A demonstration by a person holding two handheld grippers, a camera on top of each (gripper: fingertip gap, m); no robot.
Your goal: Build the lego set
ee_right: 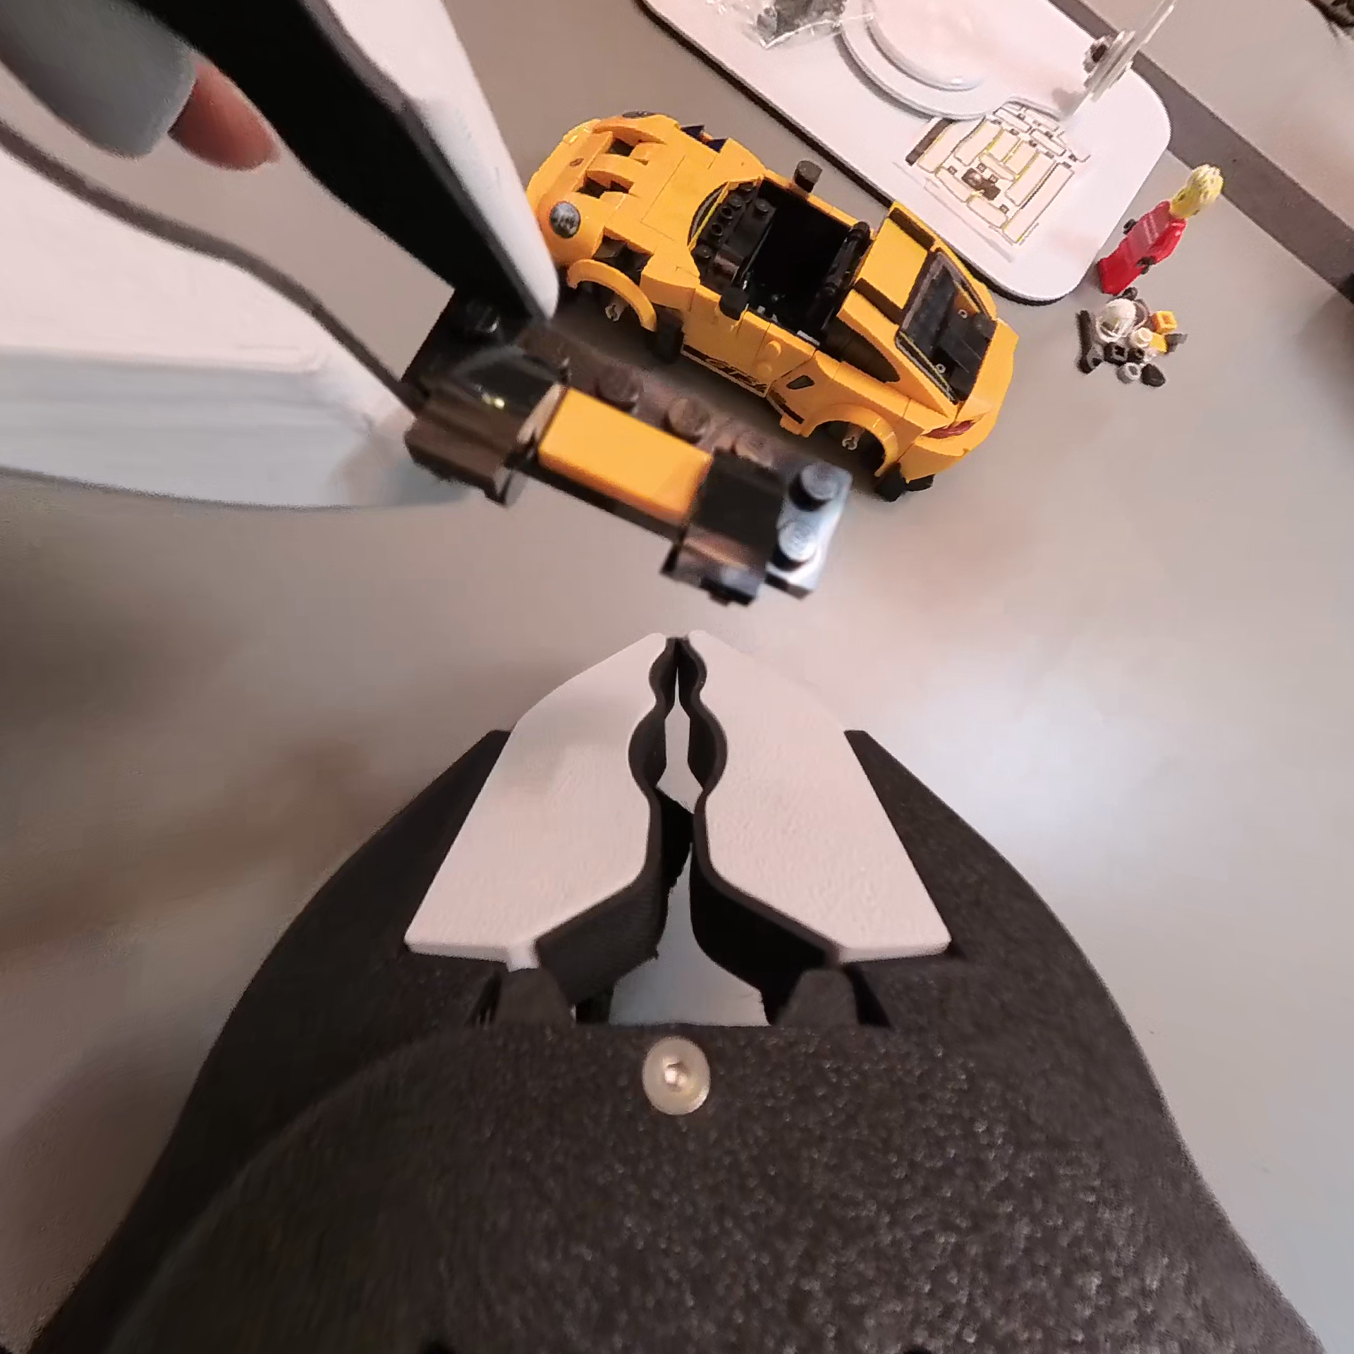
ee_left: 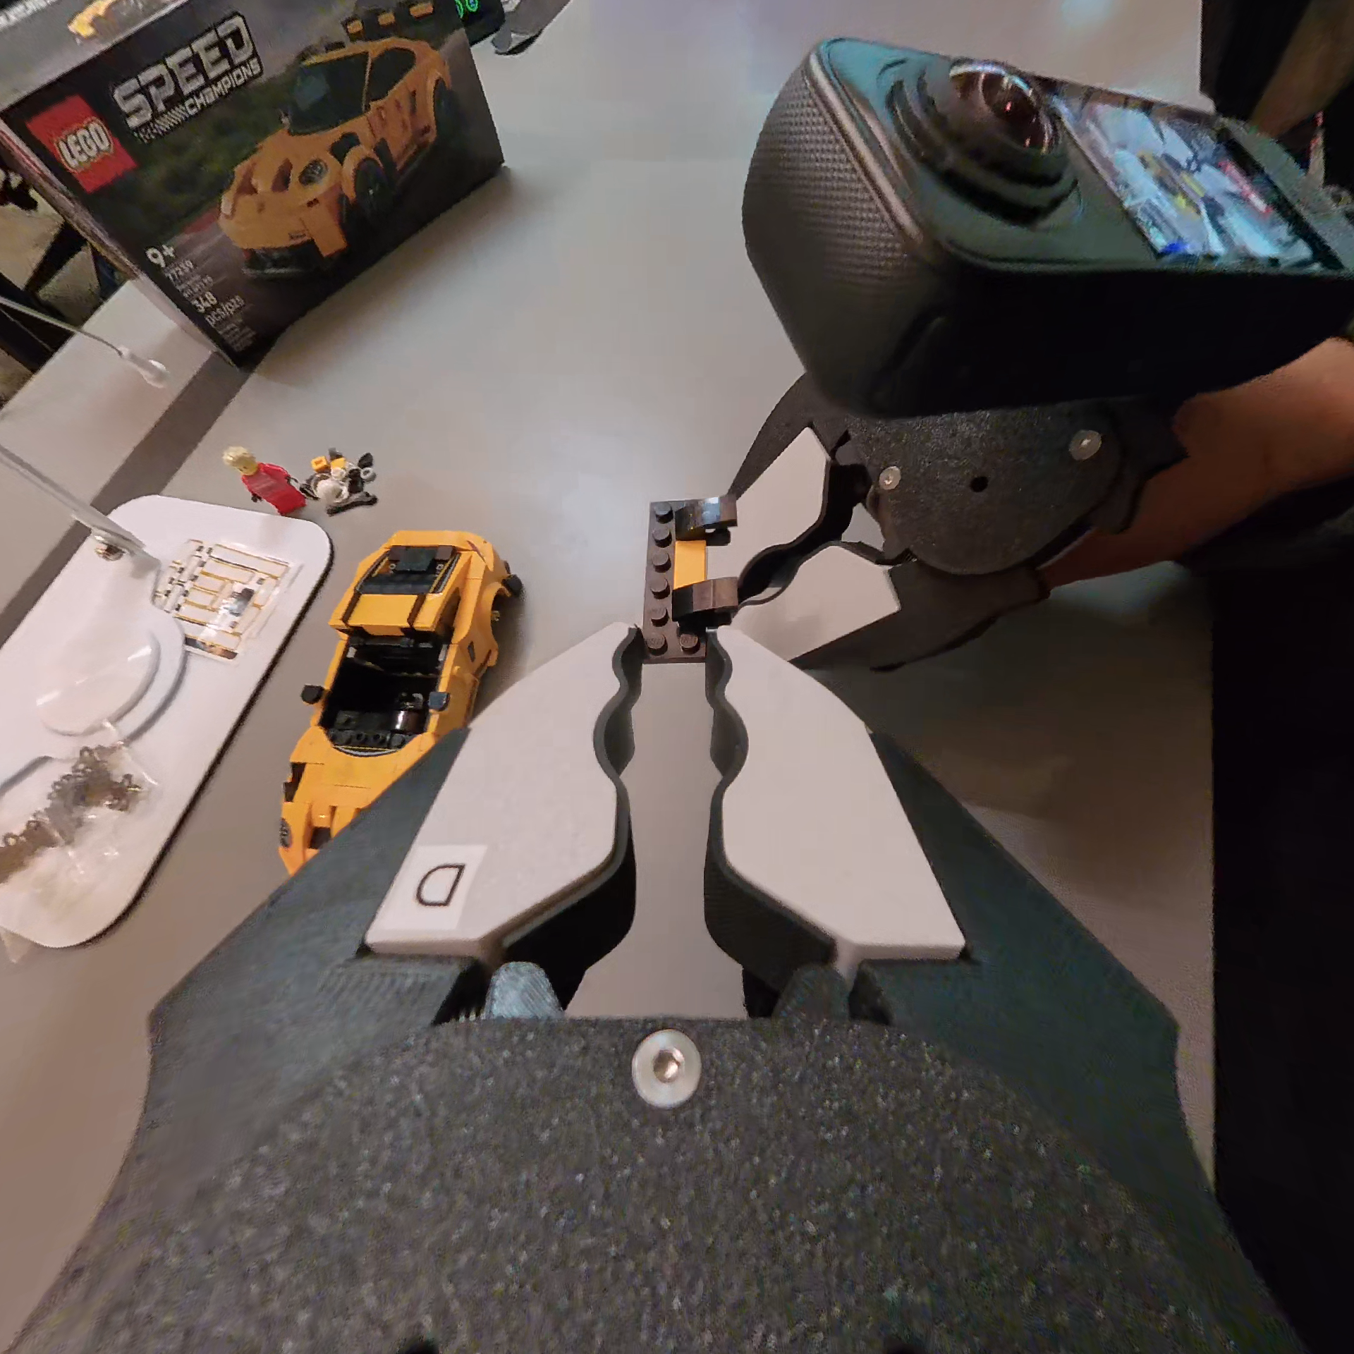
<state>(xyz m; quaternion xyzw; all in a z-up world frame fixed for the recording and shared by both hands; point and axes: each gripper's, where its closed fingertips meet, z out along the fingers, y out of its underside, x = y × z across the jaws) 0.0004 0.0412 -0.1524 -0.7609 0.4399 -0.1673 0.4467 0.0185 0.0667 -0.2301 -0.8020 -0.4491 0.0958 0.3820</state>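
Two views share one grey table (ee_left: pixel 586 352), the yellow car (ee_left: pixel 399 689) roofless on it beside a white mat (ee_left: pixel 242 623); a small figure (ee_right: pixel 1158 227) and loose bits (ee_right: pixel 1128 344) lie near. Your left claw (ee_left: pixel 674 645) pinches the near end of a dark studded plate (ee_left: pixel 670 579) carrying a yellow tile — held above the table. Your right claw (ee_right: pixel 681 645) is closed on nothing, tips just short of that plate. Only the left view shows the set's box (ee_left: pixel 278 168) — standing at the far edge.
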